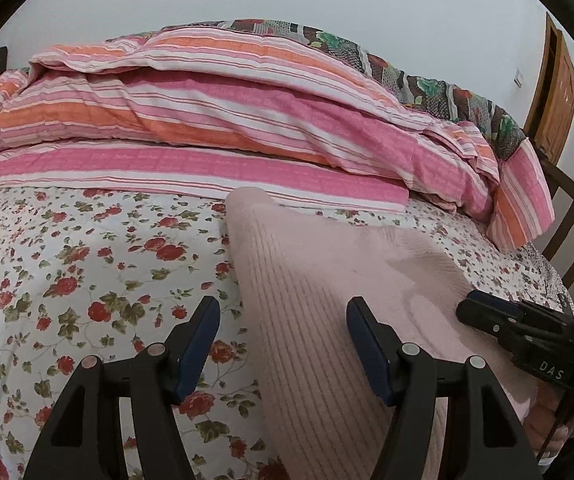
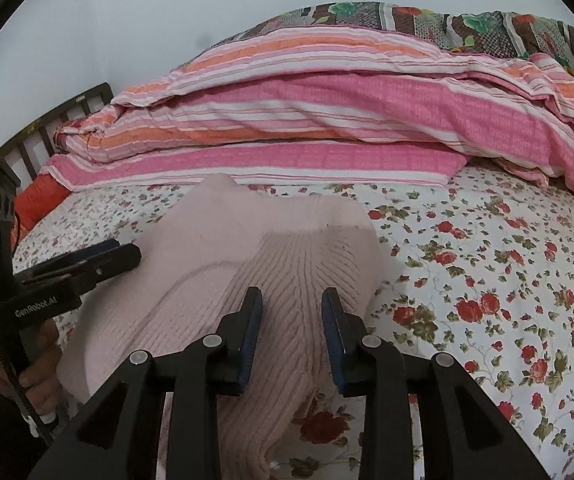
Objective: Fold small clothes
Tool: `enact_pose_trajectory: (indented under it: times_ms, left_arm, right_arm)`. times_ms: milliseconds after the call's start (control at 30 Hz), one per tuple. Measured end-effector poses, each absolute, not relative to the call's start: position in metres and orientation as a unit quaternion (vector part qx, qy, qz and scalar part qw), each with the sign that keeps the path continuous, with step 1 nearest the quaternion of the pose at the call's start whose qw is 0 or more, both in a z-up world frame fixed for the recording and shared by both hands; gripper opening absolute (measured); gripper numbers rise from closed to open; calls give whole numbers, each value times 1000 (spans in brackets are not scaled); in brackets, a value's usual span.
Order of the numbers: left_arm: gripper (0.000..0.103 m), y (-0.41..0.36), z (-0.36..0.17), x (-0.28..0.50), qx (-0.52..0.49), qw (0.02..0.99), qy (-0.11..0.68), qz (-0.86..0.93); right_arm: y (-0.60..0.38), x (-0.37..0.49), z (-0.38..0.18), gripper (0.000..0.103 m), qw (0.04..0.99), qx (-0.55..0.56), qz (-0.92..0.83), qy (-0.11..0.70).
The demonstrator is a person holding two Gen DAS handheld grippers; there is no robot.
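While both grippers' fingers (image 1: 203, 344) hover apart, holding nothing, over the pink sweater (image 2: 215, 264) on the bed (image 2: 487, 264), another fold likely needs a fresh edge grasp.

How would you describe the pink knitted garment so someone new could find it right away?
Start at the bed with the rose-print sheet and the striped pink-and-orange quilt piled at the back. In front of that quilt lies the pale pink sweater. It alone is plain and ribbed, not striped or floral.

Your two wrist cameras look down close over the bed (image 1: 87, 264), sharing the pink sweater (image 1: 327, 280) and far striped quilt (image 1: 207, 128).
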State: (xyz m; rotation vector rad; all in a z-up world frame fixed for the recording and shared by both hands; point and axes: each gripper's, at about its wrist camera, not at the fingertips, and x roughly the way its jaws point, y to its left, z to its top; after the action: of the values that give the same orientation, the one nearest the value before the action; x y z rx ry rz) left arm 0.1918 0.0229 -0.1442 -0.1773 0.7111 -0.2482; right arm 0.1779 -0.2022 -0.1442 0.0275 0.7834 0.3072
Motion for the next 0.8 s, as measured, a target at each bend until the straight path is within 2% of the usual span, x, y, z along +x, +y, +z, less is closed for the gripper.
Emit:
enact_pose_trajectory:
  times_ms: [500,667,800]
  left_arm:
    - [64,4,-142,162,-63,924,350,-141]
    - [65,-21,-145,142,-2,931,344,-124]
    - [65,-15,-148,131,-18,927,353,-121]
  right_arm:
    - [-207,152,-144,31,920,5,120,372]
    - [-212,135,-147,31,920,9,120,372]
    - [-219,123,-149,33,920,20,122,373]
